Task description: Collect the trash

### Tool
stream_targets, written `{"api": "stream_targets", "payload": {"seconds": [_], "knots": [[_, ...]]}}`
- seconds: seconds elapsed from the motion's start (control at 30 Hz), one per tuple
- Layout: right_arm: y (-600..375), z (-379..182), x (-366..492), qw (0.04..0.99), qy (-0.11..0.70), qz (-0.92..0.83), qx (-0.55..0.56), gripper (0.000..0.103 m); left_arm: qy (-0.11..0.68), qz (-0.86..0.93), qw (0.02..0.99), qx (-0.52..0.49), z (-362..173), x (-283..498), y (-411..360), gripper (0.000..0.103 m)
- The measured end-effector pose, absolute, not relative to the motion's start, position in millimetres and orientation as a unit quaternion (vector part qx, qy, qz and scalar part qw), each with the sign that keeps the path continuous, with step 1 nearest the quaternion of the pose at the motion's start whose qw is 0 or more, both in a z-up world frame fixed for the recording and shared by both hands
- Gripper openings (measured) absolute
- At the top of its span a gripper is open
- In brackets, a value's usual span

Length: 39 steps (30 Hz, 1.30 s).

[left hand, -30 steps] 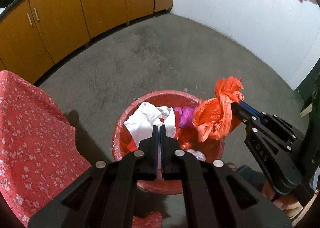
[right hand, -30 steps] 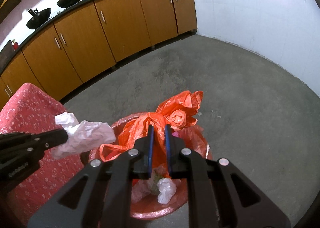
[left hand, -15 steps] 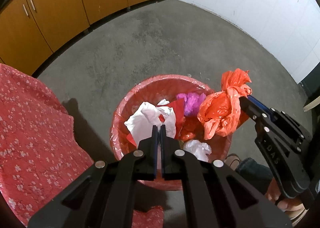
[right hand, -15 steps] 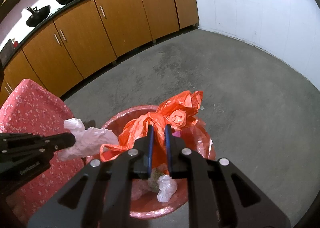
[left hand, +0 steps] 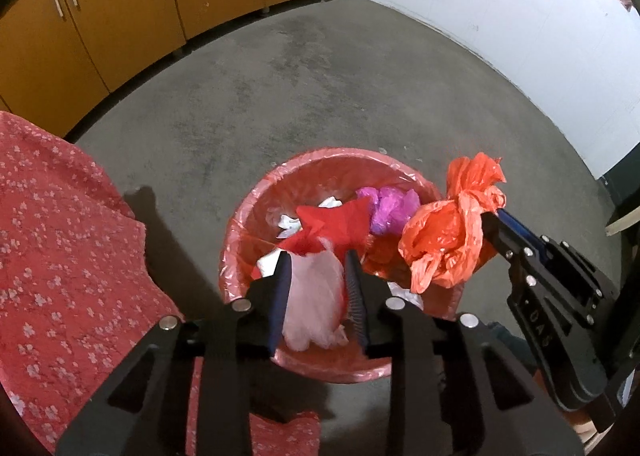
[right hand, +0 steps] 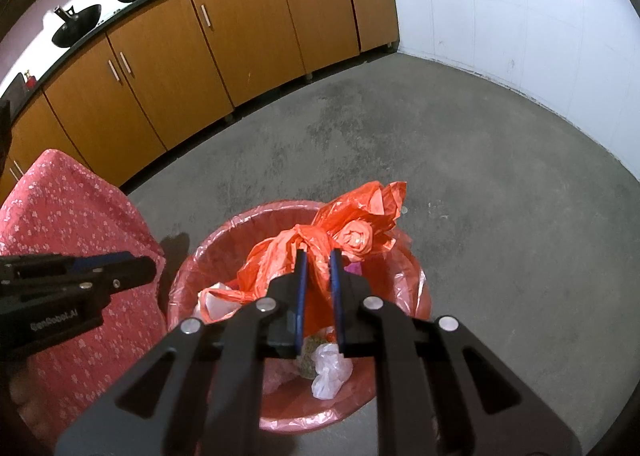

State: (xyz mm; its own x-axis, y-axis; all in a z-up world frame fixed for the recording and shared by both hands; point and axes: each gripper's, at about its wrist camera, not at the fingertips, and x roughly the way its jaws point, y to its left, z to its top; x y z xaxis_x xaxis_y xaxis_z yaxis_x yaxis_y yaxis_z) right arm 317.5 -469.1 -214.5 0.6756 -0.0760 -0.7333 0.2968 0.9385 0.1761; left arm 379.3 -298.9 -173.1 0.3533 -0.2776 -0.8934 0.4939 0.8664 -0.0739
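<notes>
A red-lined trash bin (left hand: 256, 211) stands on the floor and holds several pieces of trash. My left gripper (left hand: 318, 256) is open above the bin's near side, and a crumpled white bag (left hand: 316, 296) lies loose between its fingers, falling into the bin. My right gripper (right hand: 318, 256) is shut on a knotted orange plastic bag (right hand: 344, 223) and holds it over the bin (right hand: 416, 296). The orange bag also shows in the left wrist view (left hand: 452, 232), at the bin's right rim.
A table with a red flowered cloth (left hand: 60, 240) stands left of the bin. Orange cabinets (right hand: 208, 55) run along the back wall, with a white wall (right hand: 520, 23) to the right. Grey concrete floor (left hand: 320, 87) lies beyond the bin.
My left gripper has opened and let go of the white bag, which drops toward the bin. My right gripper still holds the orange bag over the bin.
</notes>
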Motion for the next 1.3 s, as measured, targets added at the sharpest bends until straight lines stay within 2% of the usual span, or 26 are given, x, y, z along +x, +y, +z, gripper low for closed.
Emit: {"api": "stream_targets", "payload": {"seconds": [0.07,0.1,0.13,0.17,0.2,0.23,0.5,0.67,0.73,0.83,0.97,1.07,1.17,1.3], "knots": [[-467.8,-217.6,318.2,0.904,0.391,-0.098,0.140,0.014,0.515,-0.230,0.820,0.100,-170.4,380.0,-296.6,0.029],[-466.4,-218.7,318.7,0.904,0.393,-0.096,0.139,0.019,0.512,-0.226,0.823,0.097,-167.7,380.9,-294.4,0.031],[-465.9,-219.4,317.7,0.904,0.392,-0.094,0.140,0.020,0.507,-0.218,0.829,0.096,-164.1,381.8,-291.8,0.036],[-465.4,-218.8,317.2,0.905,0.391,-0.092,0.142,0.024,0.502,-0.215,0.833,0.091,-160.3,382.7,-289.0,0.039],[-465.4,-217.9,316.5,0.905,0.390,-0.092,0.143,0.033,0.499,-0.214,0.836,0.087,-157.5,383.2,-286.6,0.040],[-464.9,-215.3,315.3,0.906,0.387,-0.093,0.143,0.036,0.495,-0.210,0.839,0.084,-153.6,383.9,-283.1,0.040],[-455.7,-176.1,300.0,0.918,0.363,-0.093,0.134,0.038,0.463,-0.193,0.863,0.057,-115.0,377.3,-244.9,0.047],[-433.9,-121.1,266.8,0.937,0.320,-0.084,0.116,0.062,0.420,-0.184,0.888,0.040,-73.4,348.3,-205.2,0.059],[-424.2,-99.4,251.4,0.945,0.300,-0.075,0.110,0.081,0.400,-0.180,0.898,0.031,-57.4,333.5,-188.3,0.066],[-397.4,-62.6,216.0,0.959,0.260,-0.060,0.095,0.097,0.368,-0.172,0.914,0.010,-31.1,303.2,-157.2,0.077],[-357.3,-26.0,170.4,0.971,0.223,-0.051,0.076,0.099,0.322,-0.155,0.934,-0.003,-3.3,256.6,-118.8,0.090],[-334.7,-6.6,140.1,0.970,0.226,-0.052,0.071,0.099,0.286,-0.138,0.948,-0.007,14.6,217.9,-93.4,0.097],[-318.6,8.9,112.0,0.974,0.211,-0.054,0.061,0.099,0.243,-0.119,0.963,0.007,30.7,172.3,-72.1,0.100],[-297.1,26.8,63.9,0.980,0.178,-0.076,0.037,0.099,0.206,-0.096,0.973,0.031,38.4,127.6,-54.7,0.100]]}}
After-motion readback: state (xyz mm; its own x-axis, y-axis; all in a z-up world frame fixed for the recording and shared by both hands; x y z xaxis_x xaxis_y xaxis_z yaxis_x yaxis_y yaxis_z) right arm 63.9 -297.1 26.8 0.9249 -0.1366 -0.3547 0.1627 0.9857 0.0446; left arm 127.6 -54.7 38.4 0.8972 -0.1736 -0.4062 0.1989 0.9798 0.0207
